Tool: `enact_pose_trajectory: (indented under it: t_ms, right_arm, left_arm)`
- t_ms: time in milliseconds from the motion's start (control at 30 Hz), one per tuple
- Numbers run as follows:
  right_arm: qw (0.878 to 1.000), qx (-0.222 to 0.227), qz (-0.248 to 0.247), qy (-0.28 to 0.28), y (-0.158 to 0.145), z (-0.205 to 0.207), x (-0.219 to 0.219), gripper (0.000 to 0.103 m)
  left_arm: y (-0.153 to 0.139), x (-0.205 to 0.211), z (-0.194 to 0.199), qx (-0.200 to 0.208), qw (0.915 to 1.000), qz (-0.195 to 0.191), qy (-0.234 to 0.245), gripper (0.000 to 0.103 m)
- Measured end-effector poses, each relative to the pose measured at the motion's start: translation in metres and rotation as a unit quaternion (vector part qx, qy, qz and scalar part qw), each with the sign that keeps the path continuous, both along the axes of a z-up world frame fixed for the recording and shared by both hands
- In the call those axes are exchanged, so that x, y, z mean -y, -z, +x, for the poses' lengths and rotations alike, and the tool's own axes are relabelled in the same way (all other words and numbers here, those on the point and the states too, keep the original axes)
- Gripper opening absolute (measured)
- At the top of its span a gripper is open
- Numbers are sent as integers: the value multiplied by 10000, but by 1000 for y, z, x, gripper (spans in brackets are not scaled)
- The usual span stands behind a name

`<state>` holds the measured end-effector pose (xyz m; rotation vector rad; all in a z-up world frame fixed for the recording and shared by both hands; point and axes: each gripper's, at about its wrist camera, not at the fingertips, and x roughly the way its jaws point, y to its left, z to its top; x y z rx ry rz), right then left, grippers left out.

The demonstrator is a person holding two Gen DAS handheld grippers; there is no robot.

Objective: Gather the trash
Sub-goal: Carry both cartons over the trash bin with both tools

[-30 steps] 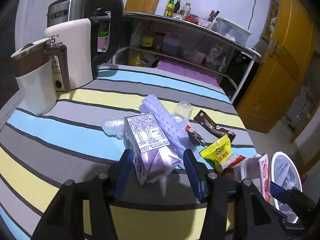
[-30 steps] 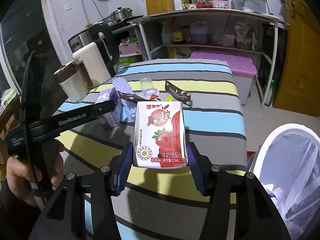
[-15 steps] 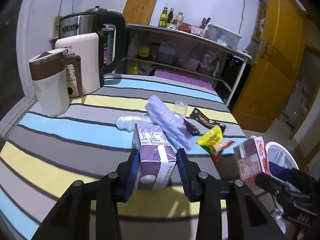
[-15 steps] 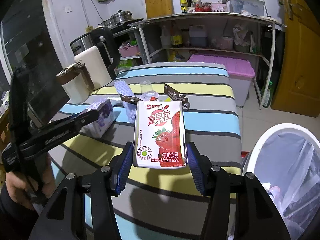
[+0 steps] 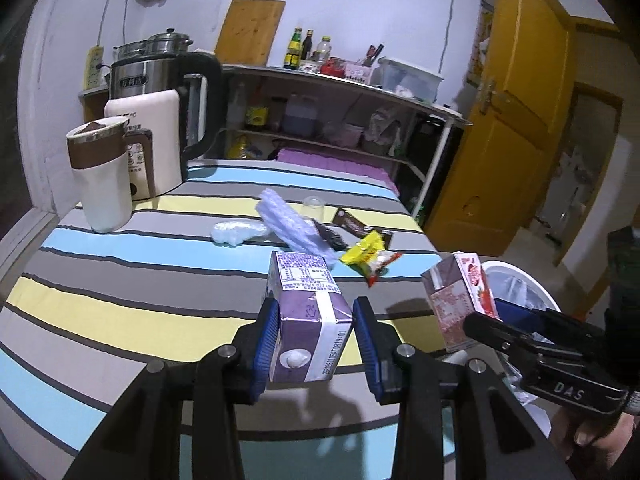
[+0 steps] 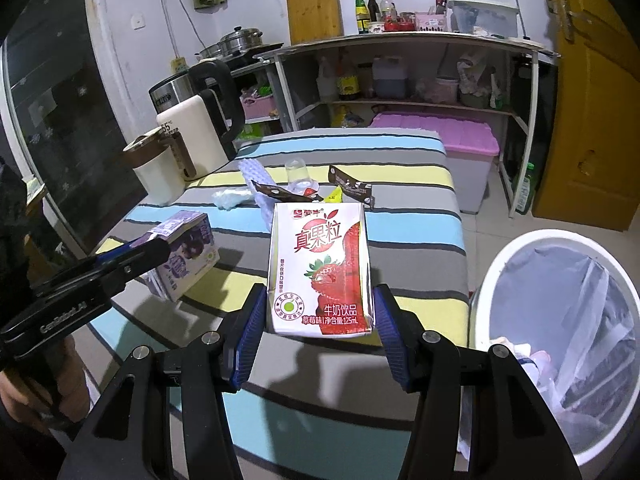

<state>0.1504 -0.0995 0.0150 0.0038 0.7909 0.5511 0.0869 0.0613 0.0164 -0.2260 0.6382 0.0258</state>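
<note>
My left gripper (image 5: 316,340) is shut on a purple milk carton (image 5: 306,316) and holds it above the striped table (image 5: 120,300). My right gripper (image 6: 320,332) is shut on a red strawberry milk carton (image 6: 320,268), held above the table's near edge, left of the white trash bin (image 6: 560,320). The purple carton also shows in the right wrist view (image 6: 188,256), and the red carton in the left wrist view (image 5: 456,296). More trash lies mid-table: a yellow wrapper (image 5: 368,254), a brown wrapper (image 5: 356,224), a lilac bubble-wrap roll (image 5: 288,224), a clear plastic bag (image 5: 236,232) and a small clear cup (image 5: 314,206).
A white mug with a brown band (image 5: 104,176) and an electric kettle (image 5: 160,128) stand at the table's far left. A shelf with bottles and boxes (image 6: 400,60) is behind the table. A yellow door (image 5: 512,128) is at the right. The bin has a plastic liner.
My left gripper closed on the purple carton and lifted it off the table, drawing back. My right gripper kept the red carton and drew back a little towards the bin side.
</note>
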Motion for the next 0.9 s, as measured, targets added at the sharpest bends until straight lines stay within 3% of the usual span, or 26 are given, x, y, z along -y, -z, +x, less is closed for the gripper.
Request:
enact_pose_trajectory:
  t_ms: [467, 900]
  right_arm:
    - [9991, 30, 43, 410, -5, -6, 35, 54]
    - [9909, -71, 38, 1344, 0, -8, 114, 54]
  left_arm:
    - [-8, 47, 14, 67, 9973, -61, 729, 38]
    - [-11, 125, 46, 57, 9844, -140, 1754, 38]
